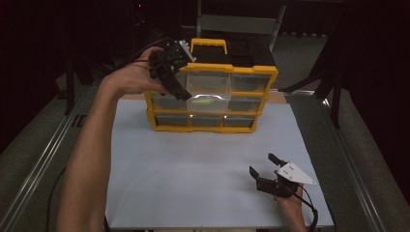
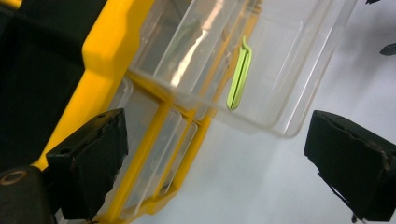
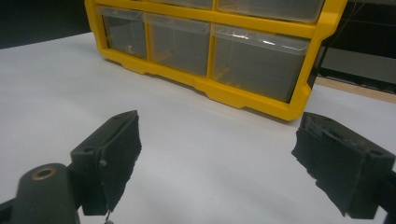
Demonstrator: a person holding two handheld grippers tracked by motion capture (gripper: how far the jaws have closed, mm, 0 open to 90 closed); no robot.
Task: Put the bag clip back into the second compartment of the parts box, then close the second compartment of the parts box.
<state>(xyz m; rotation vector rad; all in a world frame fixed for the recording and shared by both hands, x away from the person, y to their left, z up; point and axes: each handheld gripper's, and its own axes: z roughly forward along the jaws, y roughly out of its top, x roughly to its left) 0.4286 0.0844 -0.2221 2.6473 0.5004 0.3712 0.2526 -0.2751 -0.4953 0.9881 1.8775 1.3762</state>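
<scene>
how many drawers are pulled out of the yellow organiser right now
1: the clear plastic drawer in the top row of the yellow plastic organiser sticks out, with a green clip inside. The other drawers sit flush, as far as the high view shows.

Yellow cabinet, clear drawers, white table

The cabinet [image 1: 211, 68] frame is coloured bright yellow, with a black top. Its drawers [image 3: 258, 60] are made of clear plastic, and a lime-green clip [image 2: 239, 79] is seen inside the pulled-out drawer [image 2: 261, 70]. The table [image 1: 203, 164] is white. Both grippers' jaws are black; a pale grey plate [image 1: 294, 173] is carried on one.
</scene>
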